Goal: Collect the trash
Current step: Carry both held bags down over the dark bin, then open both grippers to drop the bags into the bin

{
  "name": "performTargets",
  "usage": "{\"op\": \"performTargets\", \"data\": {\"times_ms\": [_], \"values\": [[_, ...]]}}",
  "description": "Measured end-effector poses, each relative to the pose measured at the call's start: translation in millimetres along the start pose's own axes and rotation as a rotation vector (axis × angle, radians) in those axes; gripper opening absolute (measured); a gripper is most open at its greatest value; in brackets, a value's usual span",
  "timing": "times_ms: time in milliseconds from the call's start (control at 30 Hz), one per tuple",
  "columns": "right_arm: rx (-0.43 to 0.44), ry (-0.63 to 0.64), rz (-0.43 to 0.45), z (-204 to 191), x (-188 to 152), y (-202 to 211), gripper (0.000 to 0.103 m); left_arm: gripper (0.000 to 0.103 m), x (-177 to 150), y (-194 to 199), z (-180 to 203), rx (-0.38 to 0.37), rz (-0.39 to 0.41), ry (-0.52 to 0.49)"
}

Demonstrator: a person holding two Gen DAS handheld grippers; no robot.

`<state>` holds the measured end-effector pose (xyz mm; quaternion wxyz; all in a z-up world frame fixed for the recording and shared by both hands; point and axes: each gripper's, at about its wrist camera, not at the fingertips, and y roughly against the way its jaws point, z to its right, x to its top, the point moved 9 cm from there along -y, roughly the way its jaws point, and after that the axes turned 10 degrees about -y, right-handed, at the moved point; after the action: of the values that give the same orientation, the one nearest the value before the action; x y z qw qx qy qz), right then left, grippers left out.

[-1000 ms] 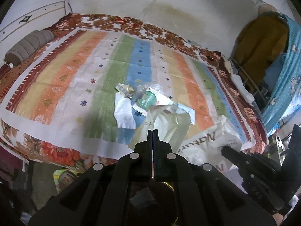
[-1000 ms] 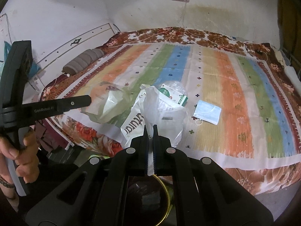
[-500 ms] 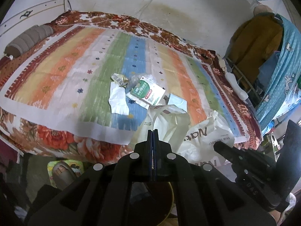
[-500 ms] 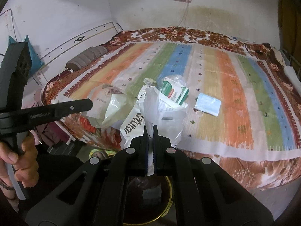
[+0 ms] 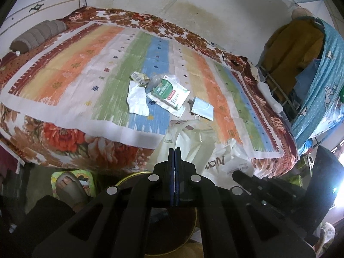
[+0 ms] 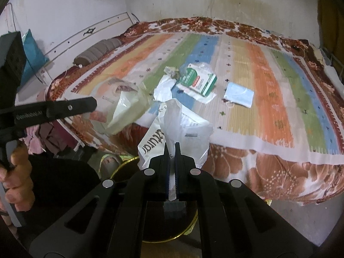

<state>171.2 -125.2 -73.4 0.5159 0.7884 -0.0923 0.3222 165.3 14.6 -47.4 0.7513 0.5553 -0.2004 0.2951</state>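
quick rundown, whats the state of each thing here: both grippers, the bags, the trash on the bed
left gripper: shut on the cream plastic bag
right gripper: shut on the white printed bag
cream plastic bag: hanging open off the bed's edge
white printed bag: pinched at its rim, mouth gaping
green and white packet: lying flat on the bedspread, uncollected
blue face mask: flat, apart from the rest
crumpled white paper: on the bed, uncollected
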Motion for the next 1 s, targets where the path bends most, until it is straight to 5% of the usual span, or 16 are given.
{"op": "performTargets", "data": {"times_ms": [1000], "values": [[-0.068, -0.076, -0.267, 9, -89, -70, 0.003, 0.0, -93, -59, -16, 0.129, -0.266, 0.071]]}}
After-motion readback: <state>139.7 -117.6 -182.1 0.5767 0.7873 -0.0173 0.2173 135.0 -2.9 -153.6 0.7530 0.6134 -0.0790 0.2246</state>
